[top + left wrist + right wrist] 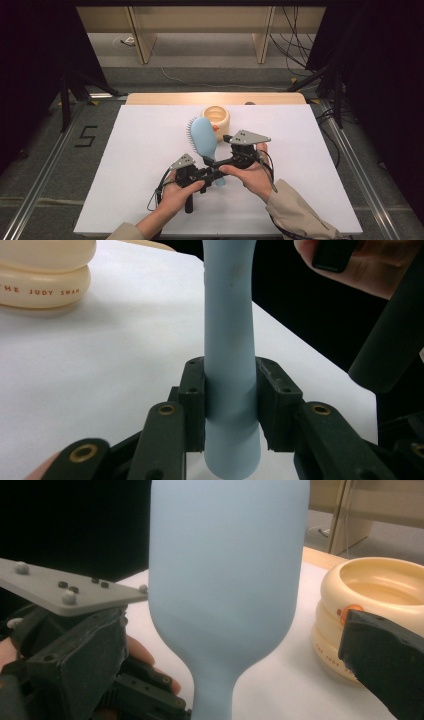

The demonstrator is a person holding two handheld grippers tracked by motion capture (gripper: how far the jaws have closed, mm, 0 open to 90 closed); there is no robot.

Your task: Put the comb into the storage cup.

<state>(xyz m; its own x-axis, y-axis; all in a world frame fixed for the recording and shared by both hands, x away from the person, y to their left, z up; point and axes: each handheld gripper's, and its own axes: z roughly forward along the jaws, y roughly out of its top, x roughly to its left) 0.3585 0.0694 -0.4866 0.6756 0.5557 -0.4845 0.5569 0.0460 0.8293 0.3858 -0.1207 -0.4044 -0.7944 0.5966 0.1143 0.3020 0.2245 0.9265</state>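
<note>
On a white table [150, 165] walled by black curtains, the left gripper [230, 410] clamps a blue hairbrush [205, 137] pointing away; the right gripper's [235, 152] grip is unclear.

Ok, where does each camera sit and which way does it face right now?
High view: above the person's side, looking forward and down on the white table; both hands and sleeves show.
Left gripper view: along its jaws, shut on the blue hairbrush handle.
Right gripper view: faces the brush's back, jaws apart.
Both gripper views share the brush and cream ring.
</note>
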